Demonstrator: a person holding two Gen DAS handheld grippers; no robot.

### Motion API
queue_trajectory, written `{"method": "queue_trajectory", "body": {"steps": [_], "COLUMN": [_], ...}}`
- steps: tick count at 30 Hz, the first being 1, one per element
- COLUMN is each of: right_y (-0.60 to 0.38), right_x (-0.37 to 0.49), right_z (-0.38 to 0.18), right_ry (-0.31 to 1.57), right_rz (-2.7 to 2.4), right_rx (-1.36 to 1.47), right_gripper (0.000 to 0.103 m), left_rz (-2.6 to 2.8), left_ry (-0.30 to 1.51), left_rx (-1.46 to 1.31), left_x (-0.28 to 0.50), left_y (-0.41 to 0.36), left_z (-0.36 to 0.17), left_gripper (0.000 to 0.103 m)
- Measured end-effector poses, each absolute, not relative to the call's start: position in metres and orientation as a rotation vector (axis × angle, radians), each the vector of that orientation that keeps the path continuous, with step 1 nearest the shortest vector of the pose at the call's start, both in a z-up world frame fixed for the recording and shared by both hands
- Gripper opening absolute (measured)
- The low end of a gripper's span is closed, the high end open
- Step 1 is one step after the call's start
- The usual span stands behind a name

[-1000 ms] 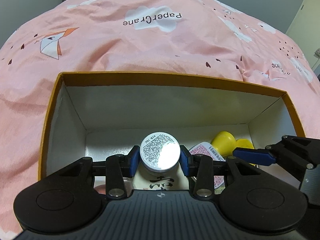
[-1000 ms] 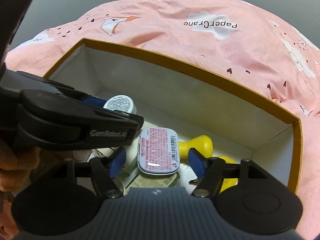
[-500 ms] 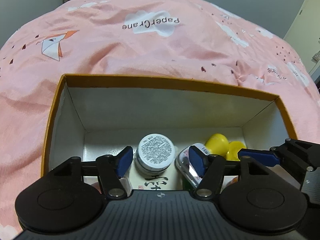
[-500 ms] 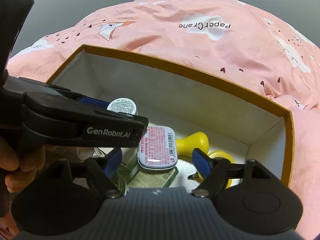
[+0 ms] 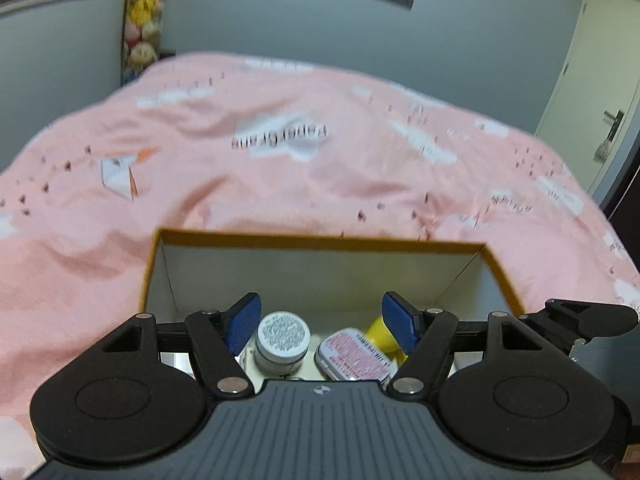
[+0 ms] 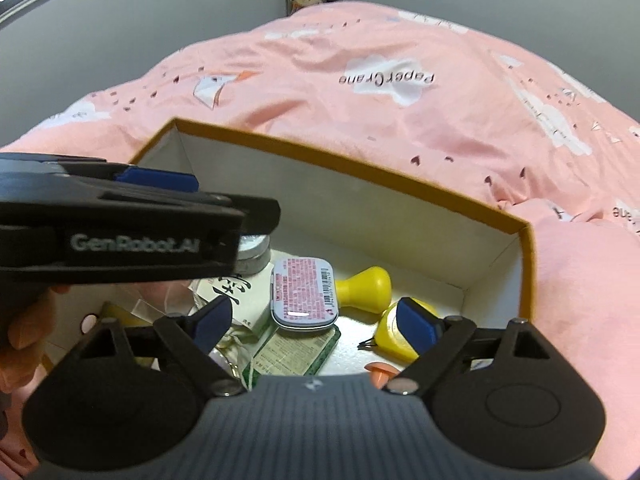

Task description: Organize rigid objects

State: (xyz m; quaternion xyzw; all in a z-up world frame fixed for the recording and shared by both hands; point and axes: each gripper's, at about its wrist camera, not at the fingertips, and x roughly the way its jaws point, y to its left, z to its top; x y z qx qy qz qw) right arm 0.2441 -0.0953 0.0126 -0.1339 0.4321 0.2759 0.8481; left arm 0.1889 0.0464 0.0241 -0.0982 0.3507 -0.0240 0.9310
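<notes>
Nearest to the cameras, the left gripper (image 5: 321, 322) has its blue-padded jaws wide and opening, with nothing pressed between them. The right gripper (image 6: 316, 320) is the same: wide, opening, empty. Below them stands the open cardboard box with an orange rim and white inner walls (image 6: 404, 216). On its floor rests the small round white jar with a printed label on the lid (image 5: 283, 342), and just beside it the flat rectangular tin with a pink printed label (image 6: 305, 291), lying on a white carton and a green packet. Next to the tin lies the yellow plastic piece with a narrow neck (image 6: 366, 286). Beyond the box spreads the pink bedcover with white clouds (image 6: 400, 80).
</notes>
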Motion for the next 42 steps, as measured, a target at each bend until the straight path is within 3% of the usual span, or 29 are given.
{"method": "queue_trajectory", "body": {"steps": [18, 22, 25, 31, 42], "right_y": [-0.135, -0.14, -0.144, -0.148, -0.165], "right_x": [0.158, 0.137, 0.125, 0.101, 0.077], "right_z": [0.07, 0.076, 0.075, 0.071, 0.052], "right_ry": [0.613, 0.549, 0.502, 0.473, 0.508], "right_rz": [0.414, 0.38, 0.349, 0.341, 0.315], "right_rx": [-0.171, -0.16, -0.155, -0.172, -0.088], "right_gripper": [0.098, 0.1, 0.1, 0.1, 0.1], "left_rz": [0.032, 0.066, 0.088, 0.156, 0.155], "left_ry": [0.385, 0.323, 0.324, 0.29, 0.454], "left_rx": [-0.218, -0.236, -0.232, -0.015, -0.023], "left_x": [0.099, 0.081, 0.07, 0.043, 0.032], "left_y": [0.052, 0.053, 0.055, 0.039, 0.034], "left_z": [0.069, 0.072, 0.072, 0.068, 0.043], "left_gripper": [0.077, 0.09, 0.091, 0.103, 0.103]}}
